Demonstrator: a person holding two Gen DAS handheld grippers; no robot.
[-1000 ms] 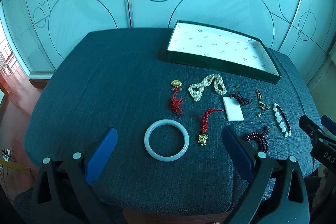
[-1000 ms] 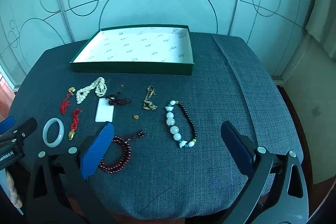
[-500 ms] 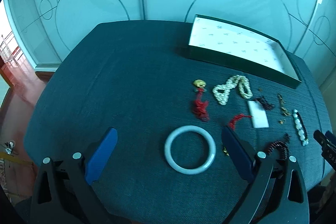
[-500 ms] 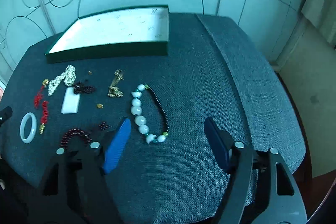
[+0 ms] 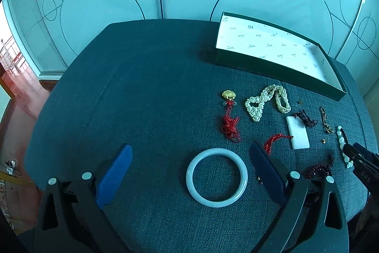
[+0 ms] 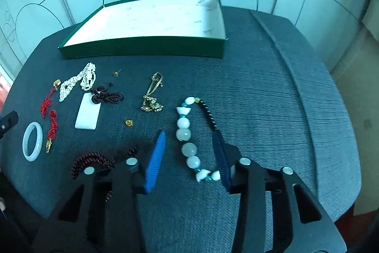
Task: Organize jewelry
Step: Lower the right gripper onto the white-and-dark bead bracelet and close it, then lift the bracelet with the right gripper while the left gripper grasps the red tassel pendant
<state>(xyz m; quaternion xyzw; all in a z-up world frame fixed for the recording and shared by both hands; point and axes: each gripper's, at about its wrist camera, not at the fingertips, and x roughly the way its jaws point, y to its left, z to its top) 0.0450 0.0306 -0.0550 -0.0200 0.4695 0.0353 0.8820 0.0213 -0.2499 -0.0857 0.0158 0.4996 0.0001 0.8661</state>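
A pale jade bangle [image 5: 216, 177] lies flat on the dark blue cloth between the open jaws of my left gripper [image 5: 189, 172]; it also shows in the right wrist view [image 6: 32, 141]. My right gripper [image 6: 189, 146] is open, its blue fingers on either side of a bracelet of white and dark beads [image 6: 189, 134], close over it. An empty green box with white lining [image 6: 151, 23] stands at the back, also in the left wrist view [image 5: 279, 49]. A pearl strand [image 5: 265, 103], two red tassel charms [image 5: 229, 120], a white plaque [image 5: 297, 132] and a dark red bead bracelet [image 6: 92, 160] lie between.
A gold chain [image 6: 152, 94], a dark cord [image 6: 106, 95] and two small gold studs [image 6: 128, 122] lie on the cloth. The table's front edge [image 6: 213, 224] runs just below my fingers. Glass wall panels stand behind the table.
My right gripper has moved forward and down over the white-bead bracelet, and its jaws have narrowed. My left gripper has shifted left and closer, bringing the bangle between its fingers.
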